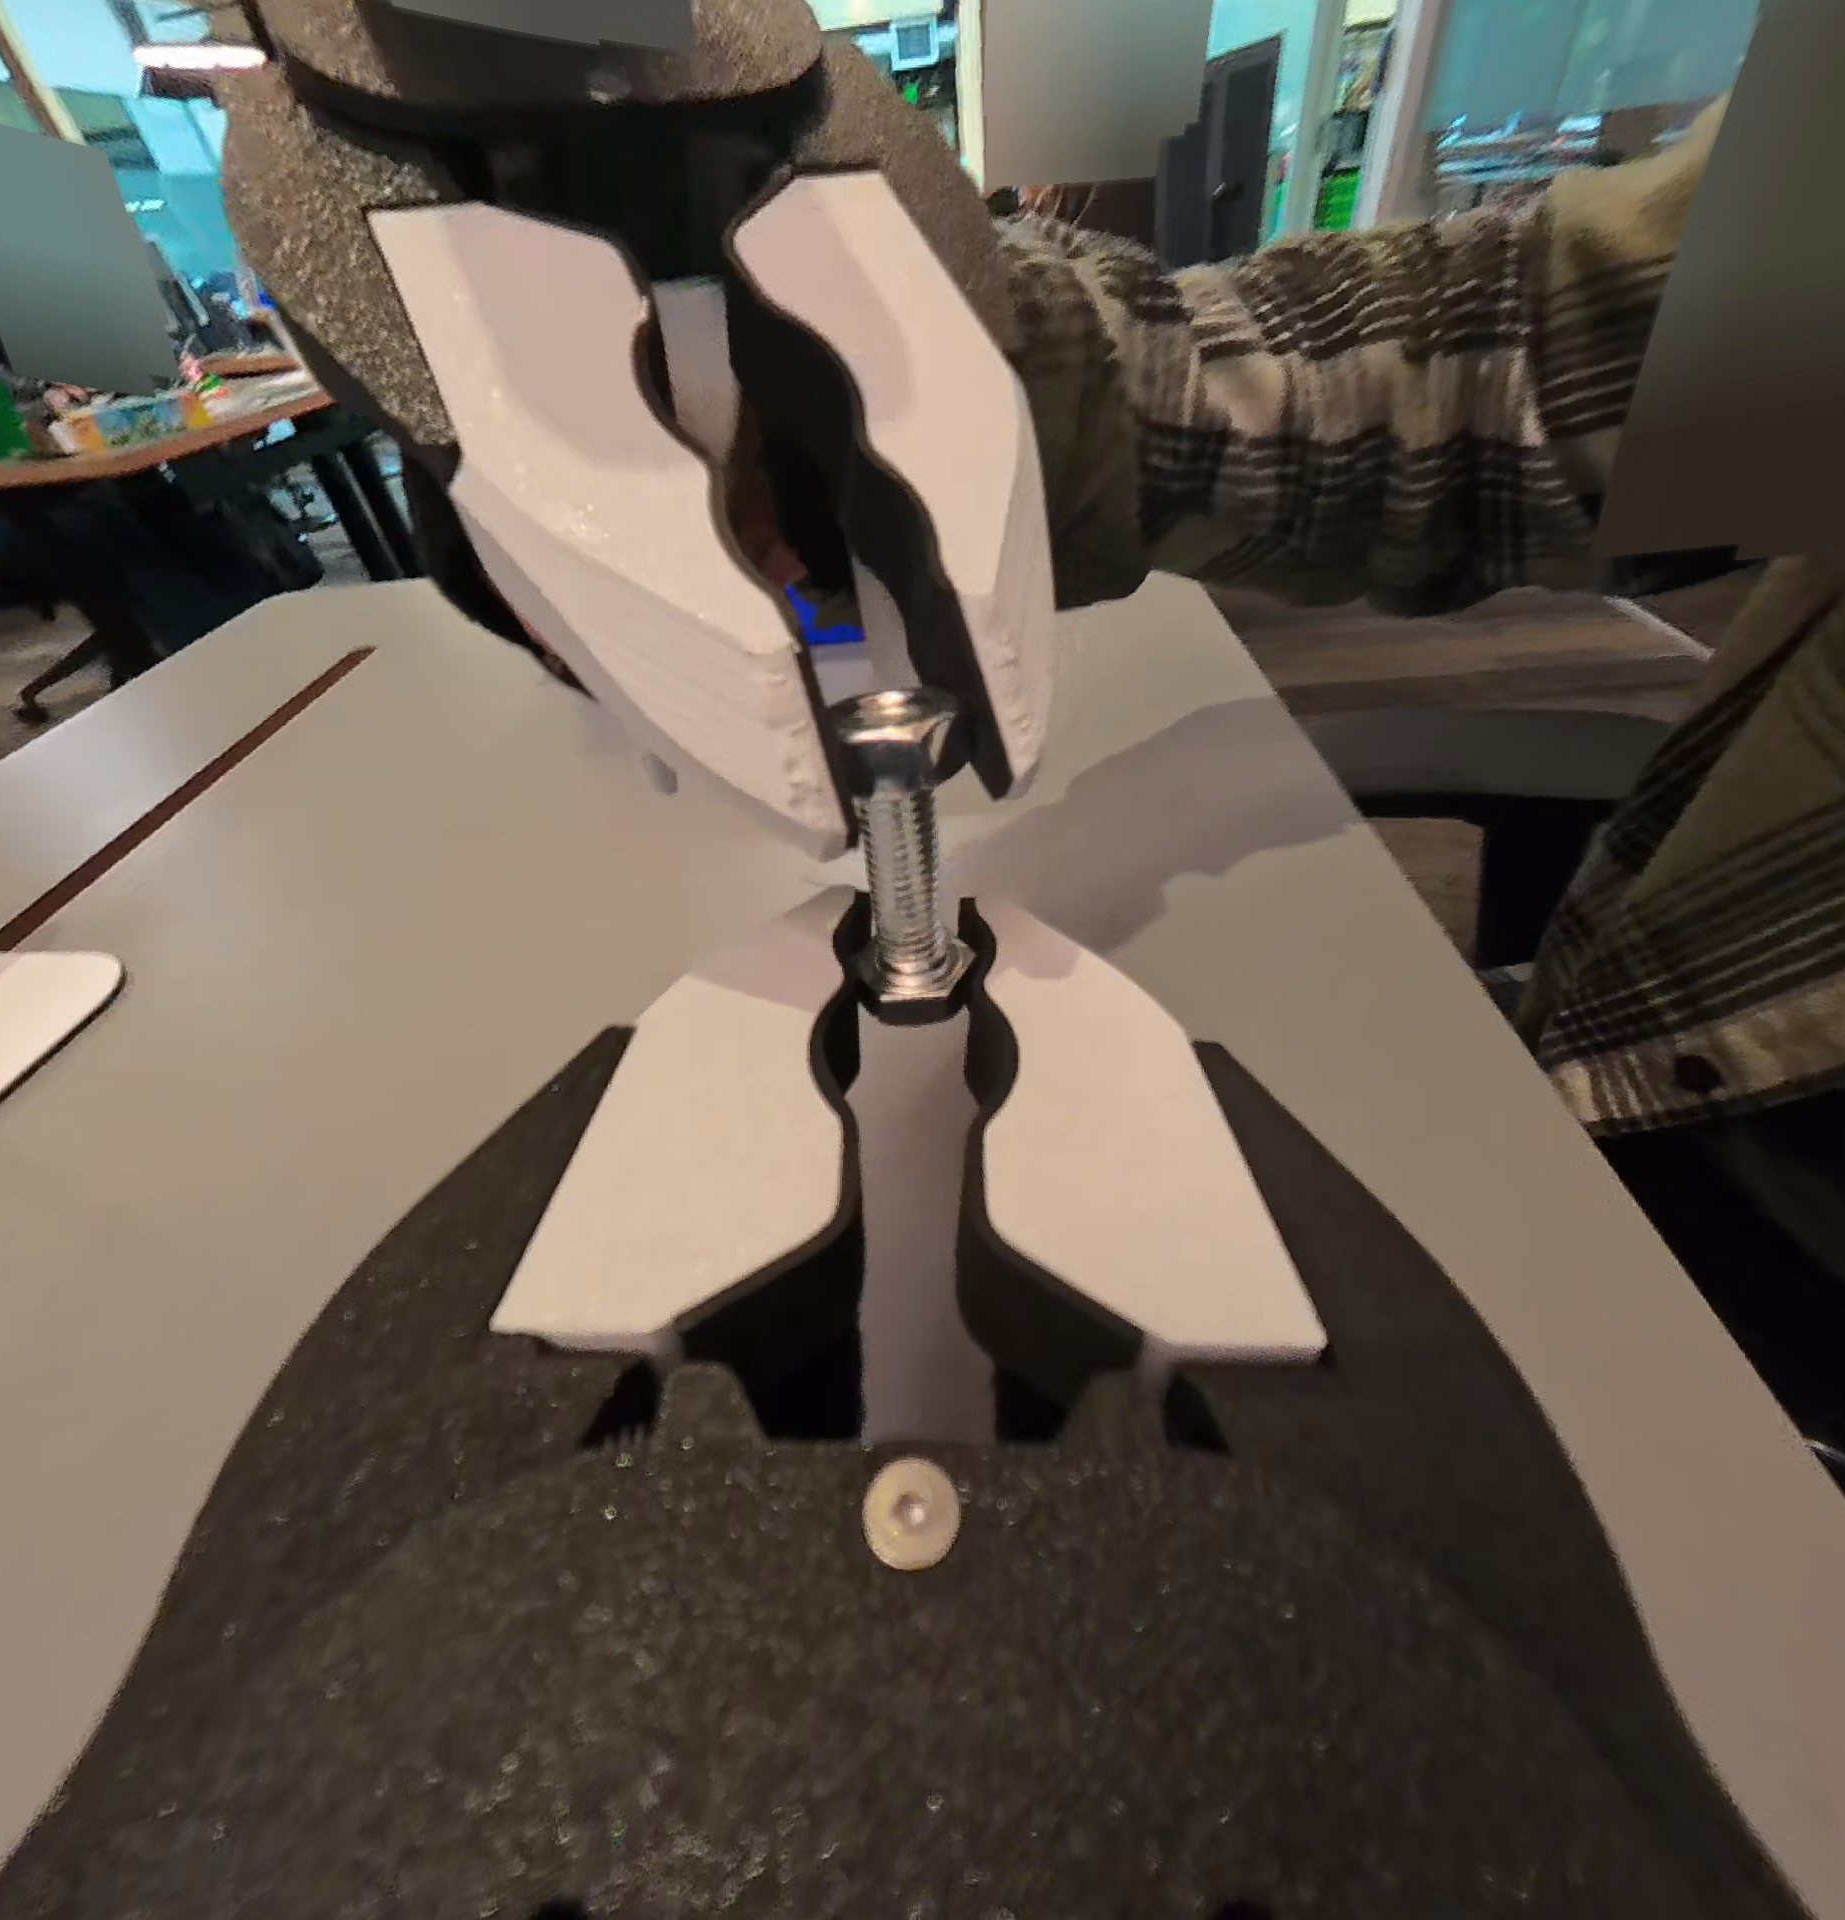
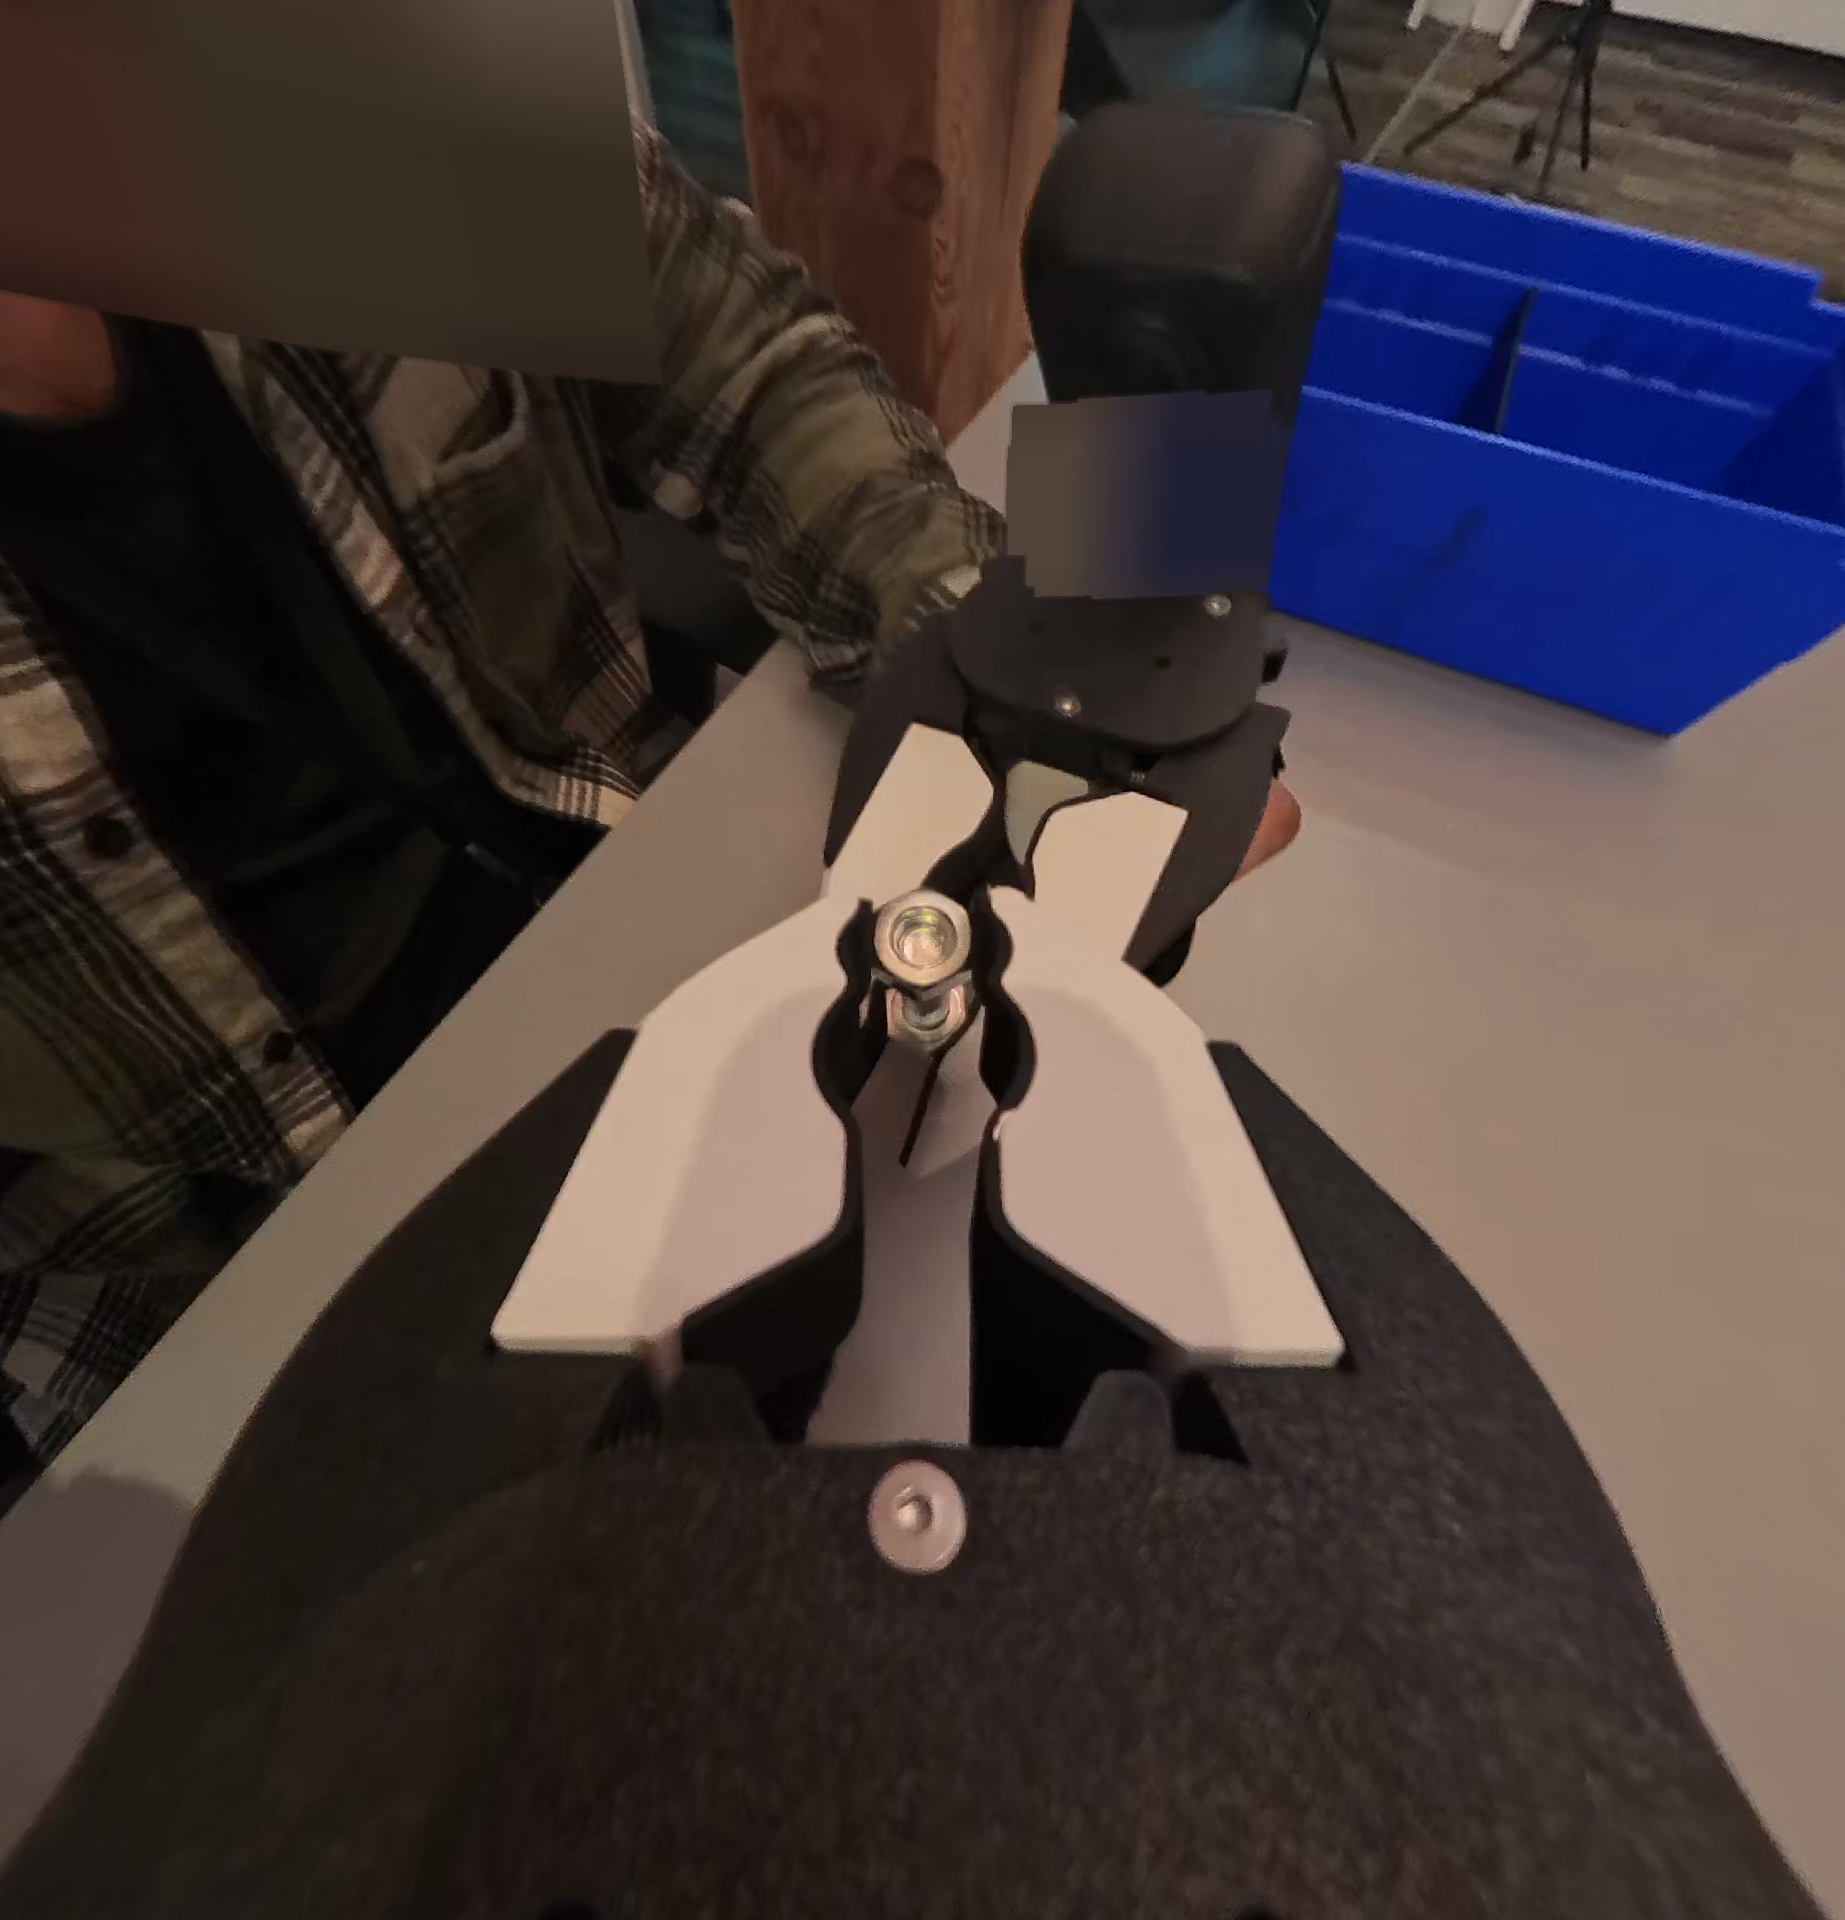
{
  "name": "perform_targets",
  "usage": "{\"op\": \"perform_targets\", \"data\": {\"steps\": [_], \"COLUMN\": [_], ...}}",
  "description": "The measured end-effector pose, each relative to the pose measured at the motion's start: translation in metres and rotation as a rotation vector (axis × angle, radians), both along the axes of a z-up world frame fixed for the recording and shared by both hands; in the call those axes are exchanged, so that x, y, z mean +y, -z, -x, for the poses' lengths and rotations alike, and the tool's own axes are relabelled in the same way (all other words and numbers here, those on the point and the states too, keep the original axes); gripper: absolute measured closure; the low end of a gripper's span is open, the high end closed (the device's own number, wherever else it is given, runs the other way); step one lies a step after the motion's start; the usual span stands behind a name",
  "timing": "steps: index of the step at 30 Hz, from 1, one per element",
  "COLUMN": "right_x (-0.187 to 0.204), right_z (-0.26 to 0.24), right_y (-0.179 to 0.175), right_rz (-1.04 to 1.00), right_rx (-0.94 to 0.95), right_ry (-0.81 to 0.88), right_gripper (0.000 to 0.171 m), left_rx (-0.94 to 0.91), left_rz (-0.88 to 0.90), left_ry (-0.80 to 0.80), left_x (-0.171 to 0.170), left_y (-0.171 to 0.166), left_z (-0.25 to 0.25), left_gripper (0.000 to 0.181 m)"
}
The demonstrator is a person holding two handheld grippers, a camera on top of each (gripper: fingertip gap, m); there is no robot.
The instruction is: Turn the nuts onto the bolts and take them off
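A silver bolt [image 1: 894, 862] is held in the air above the grey table [image 1: 326, 1039], between the two grippers. My left gripper [image 1: 910, 977] is shut on the hex nut [image 1: 913, 982] at the tip of the bolt's thread. My right gripper [image 1: 902, 774] comes from above and is shut on the bolt's head [image 1: 895, 727]. In the right wrist view, my right gripper [image 2: 920, 940] clamps the bolt head [image 2: 920, 938], seen end on. The nut [image 2: 928, 1010] shows just behind it. The left gripper's white fingers [image 2: 1094, 862] reach in from behind.
A blue divided bin [image 2: 1520, 540] stands on the table at the back right. A white board corner [image 1: 24, 1008] lies at the table's left. A person's plaid sleeve [image 2: 793, 447] and body are close to the table edge. A wooden post [image 2: 876, 208] and a black chair [image 2: 1178, 239] stand behind. Some 5 cm of space lies between my two pairs of fingers.
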State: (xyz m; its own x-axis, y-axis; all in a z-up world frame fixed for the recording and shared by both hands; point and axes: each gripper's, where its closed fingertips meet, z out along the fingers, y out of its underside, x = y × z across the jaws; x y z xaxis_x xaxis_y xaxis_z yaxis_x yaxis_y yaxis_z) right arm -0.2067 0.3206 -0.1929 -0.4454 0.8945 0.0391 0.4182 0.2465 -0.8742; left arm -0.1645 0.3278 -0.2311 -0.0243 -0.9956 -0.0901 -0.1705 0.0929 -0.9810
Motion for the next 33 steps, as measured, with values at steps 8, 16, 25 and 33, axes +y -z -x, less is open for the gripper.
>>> {"op": "perform_targets", "data": {"steps": [8, 16, 25, 33], "right_x": [0.027, 0.028, 0.024, 0.026], "right_z": [-0.007, -0.012, -0.028, -0.027], "right_y": [0.012, 0.023, 0.046, 0.045], "right_rz": [-0.113, -0.166, -0.219, -0.183], "right_rx": [-0.087, -0.175, -0.59, -0.65], "right_ry": [0.248, 0.293, 0.229, 0.294], "right_gripper": [0.153, 0.154, 0.154, 0.153], "left_rx": [0.076, 0.16, 0.295, 0.29], "left_rz": [0.005, -0.04, -0.08, -0.081], "left_ry": [-0.172, -0.22, -0.218, -0.242], "left_x": [0.023, 0.029, 0.026, 0.028], "left_y": [0.008, 0.018, 0.042, 0.04], "left_z": [0.005, 0.005, 0.0, 0.002], "left_gripper": [0.166, 0.166, 0.166, 0.165]}}
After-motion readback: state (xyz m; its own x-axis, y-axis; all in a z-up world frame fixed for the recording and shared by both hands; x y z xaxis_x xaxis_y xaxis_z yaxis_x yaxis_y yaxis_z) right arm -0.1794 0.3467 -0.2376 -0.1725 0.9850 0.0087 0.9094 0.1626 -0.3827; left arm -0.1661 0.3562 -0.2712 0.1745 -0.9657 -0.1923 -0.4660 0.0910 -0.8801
